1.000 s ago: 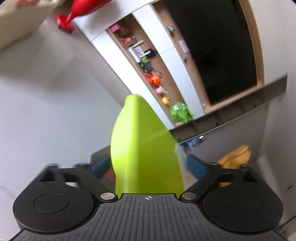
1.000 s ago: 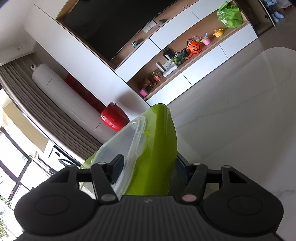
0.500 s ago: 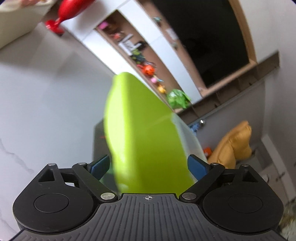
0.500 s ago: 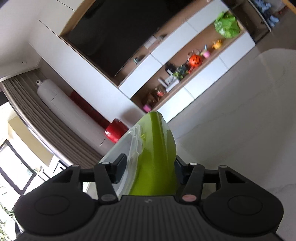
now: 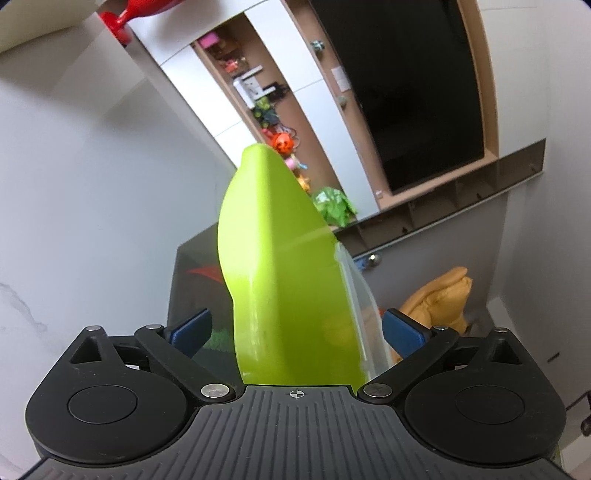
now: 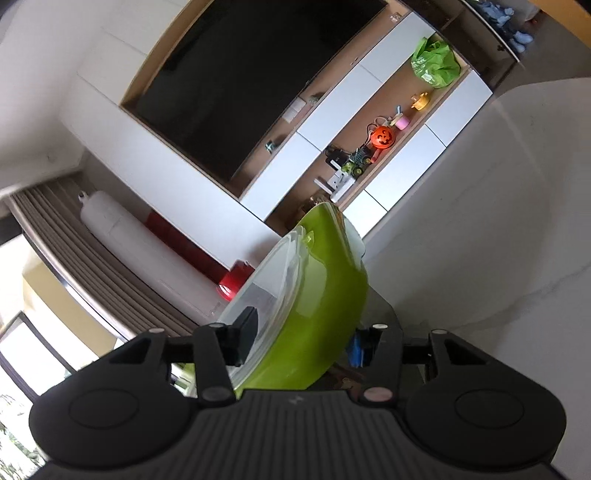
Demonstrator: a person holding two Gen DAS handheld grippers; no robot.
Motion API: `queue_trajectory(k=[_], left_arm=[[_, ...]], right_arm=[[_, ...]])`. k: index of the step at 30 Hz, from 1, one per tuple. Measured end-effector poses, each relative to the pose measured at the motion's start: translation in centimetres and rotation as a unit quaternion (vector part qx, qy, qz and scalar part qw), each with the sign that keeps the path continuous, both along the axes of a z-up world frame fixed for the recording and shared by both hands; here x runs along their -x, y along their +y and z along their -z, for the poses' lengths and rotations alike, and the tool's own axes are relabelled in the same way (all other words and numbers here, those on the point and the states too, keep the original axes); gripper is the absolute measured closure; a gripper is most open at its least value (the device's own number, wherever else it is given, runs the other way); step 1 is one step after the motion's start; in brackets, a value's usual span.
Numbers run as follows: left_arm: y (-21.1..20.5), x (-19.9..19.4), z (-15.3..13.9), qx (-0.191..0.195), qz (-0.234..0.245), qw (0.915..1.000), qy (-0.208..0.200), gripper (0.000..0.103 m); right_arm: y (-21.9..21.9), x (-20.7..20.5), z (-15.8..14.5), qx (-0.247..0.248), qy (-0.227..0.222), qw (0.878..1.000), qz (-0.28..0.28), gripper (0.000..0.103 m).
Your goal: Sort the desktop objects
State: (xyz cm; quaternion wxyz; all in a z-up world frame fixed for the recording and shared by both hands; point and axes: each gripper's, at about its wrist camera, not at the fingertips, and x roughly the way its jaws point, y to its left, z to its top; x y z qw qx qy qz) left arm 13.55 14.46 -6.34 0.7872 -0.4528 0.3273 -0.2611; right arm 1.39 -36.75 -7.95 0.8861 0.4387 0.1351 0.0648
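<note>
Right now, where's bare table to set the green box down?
The white table is bare to the right of the box in the right wrist view, out to its far edge. It is also bare left of the box in the left wrist view, up to the red object. Crowded directly under the box: a dark item.

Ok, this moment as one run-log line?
left gripper: just opened, pads off green box | right gripper: closing, clamped on box across clear lid | box: on edge, above white table
</note>
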Motion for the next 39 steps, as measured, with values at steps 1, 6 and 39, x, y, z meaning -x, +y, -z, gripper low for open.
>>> queue_trajectory(k=[1, 6, 39], left_arm=[[0.1, 0.1, 0.0, 0.005, -0.002, 1.0000, 0.000, 0.000], [-0.2, -0.2, 0.1, 0.009, 0.007, 0.9999, 0.003, 0.000], [1.3, -2.5, -0.7, -0.047, -0.043, 0.9972, 0.039, 0.000]], right_arm=[[-0.3, 0.8, 0.2, -0.006, -0.007, 1.000, 0.020, 0.045], [-2.9, 3.5, 2.4, -0.037, -0.003, 0.998, 0.048, 0.038], [-1.9, -0.4, -3.1, 0.082, -0.026, 0.996, 0.020, 0.028]])
